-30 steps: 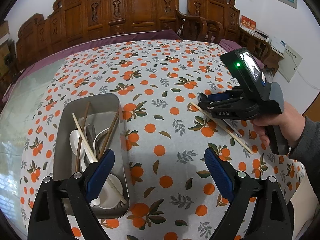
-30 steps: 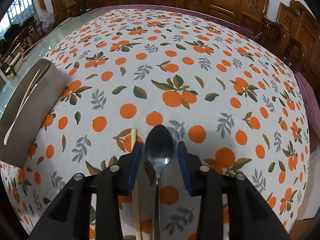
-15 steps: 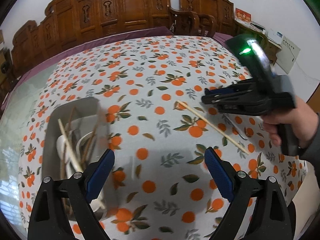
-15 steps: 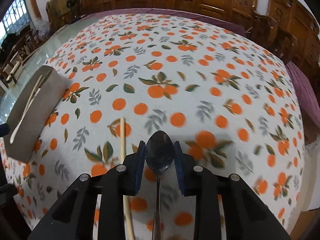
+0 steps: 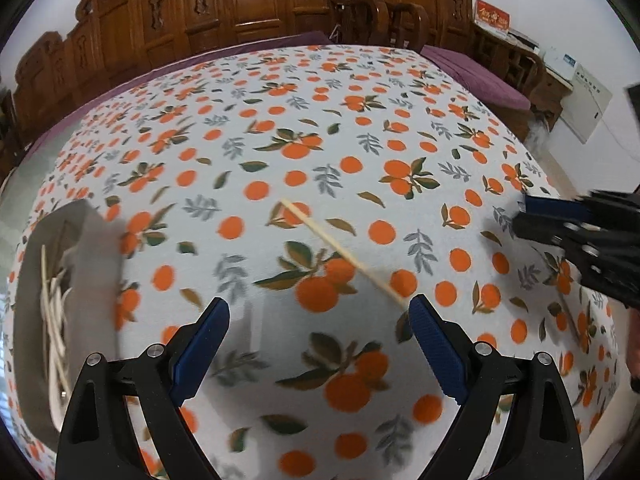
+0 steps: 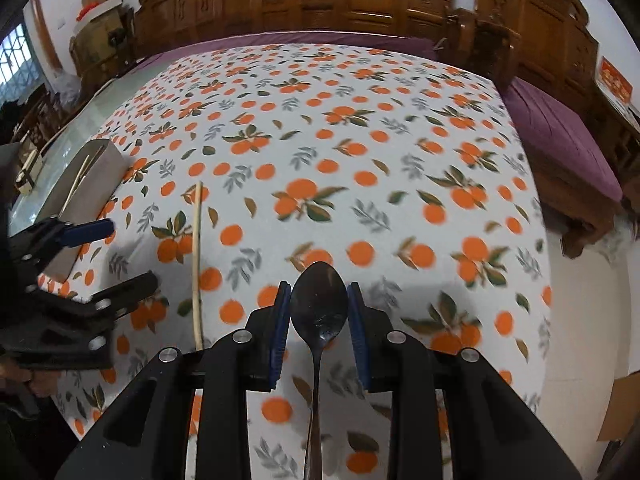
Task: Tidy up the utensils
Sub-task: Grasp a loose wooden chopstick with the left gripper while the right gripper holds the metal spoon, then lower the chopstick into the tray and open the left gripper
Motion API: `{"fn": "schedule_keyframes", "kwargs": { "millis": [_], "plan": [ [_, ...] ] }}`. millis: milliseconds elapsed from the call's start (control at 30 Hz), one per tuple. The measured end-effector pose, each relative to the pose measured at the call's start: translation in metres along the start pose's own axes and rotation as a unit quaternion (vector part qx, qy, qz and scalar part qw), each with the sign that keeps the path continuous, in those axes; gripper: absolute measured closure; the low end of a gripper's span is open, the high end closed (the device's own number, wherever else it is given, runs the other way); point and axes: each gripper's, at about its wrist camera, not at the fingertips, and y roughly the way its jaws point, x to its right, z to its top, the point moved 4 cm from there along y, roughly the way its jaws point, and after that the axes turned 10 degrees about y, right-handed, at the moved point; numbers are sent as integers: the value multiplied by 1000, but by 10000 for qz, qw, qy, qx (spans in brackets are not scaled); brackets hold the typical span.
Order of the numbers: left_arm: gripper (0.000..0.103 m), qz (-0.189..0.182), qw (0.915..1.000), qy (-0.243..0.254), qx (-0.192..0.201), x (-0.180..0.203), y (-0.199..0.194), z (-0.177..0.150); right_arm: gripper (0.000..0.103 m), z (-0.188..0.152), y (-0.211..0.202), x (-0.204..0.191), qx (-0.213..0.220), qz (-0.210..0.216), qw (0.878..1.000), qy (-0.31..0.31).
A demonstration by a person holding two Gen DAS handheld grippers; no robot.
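Orange-print counter (image 6: 400, 152) fills both views; right tongs (image 6: 319, 312) grip a spoon (image 6: 318, 308), left tongs (image 5: 320, 332) gape above a chopstick (image 5: 340, 252).

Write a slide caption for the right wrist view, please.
Right gripper holds a spoon above the tablecloth; one chopstick remains.

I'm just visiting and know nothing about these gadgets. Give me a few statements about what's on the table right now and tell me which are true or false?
1. The right tool has a metal spoon between its fingers. True.
2. The left tool is clamped on a fork. False: it is open and holds nothing.
3. A single chopstick lies on the orange-print tablecloth. True.
4. The metal tray sits to the right of the chopstick in the left view. False: it is at the left edge, with utensils inside.
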Motion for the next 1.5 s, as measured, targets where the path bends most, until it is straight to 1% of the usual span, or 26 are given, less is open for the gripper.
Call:
{"fn": "schedule_keyframes", "kwargs": {
  "millis": [100, 133, 233, 267, 300, 367, 433, 467, 533, 567, 600, 833, 1000, 1333, 1500],
  "plan": [
    [16, -48, 10000, -81, -11, 10, 11, 6, 73, -7, -7, 6, 25, 9, 10000, 91],
    [22, -58, 9999, -109, -74, 15, 17, 7, 72, -9, -10, 9, 37, 14, 9999, 122],
    [31, -114, 9995, -164, -257, 23, 31, 8, 72, -13, -15, 11, 66, 24, 9998, 172],
    [32, -79, 9995, -154, -277, 24, 33, 8, 72, -14, -17, 11, 71, 30, 9998, 179],
    [36, -16, 9996, -105, -252, 27, 33, 8, 72, -15, -18, 11, 79, 37, 9998, 177],
    [40, 102, 9996, -35, -275, 28, 33, 8, 72, -15, -20, 10, 87, 52, 9998, 173],
    [51, 93, 9996, 5, -250, 27, 31, 6, 72, -15, -20, 7, 89, 63, 9998, 160],
    [55, 85, 9996, -1, -251, 26, 30, 5, 72, -15, -20, 5, 89, 67, 9998, 147],
    [78, 81, 9996, -18, -255, 21, 27, 4, 72, -14, -20, 1, 90, 78, 9999, 121],
    [83, 48, 9996, -31, -276, 17, 26, 2, 72, -14, -20, -2, 96, 88, 9999, 110],
    [92, 21, 9995, -40, -298, 15, 25, 1, 72, -13, -20, -4, 101, 100, 9998, 106],
    [99, -257, 9984, -206, -451, -9, 17, -13, 72, -12, -21, -31, 116, 187, 9998, 4],
    [99, -345, 9982, -218, -450, -26, 7, -24, 72, -8, -23, -54, 159, 271, 9995, -87],
    [99, -462, 9987, -132, -184, -57, -36, -34, 72, -3, -29, -94, 233, 405, 9987, -208],
    [99, -428, 9991, -40, -24, -72, -60, -36, 72, 2, -30, -114, 272, 476, 9981, -279]
  ]
}}
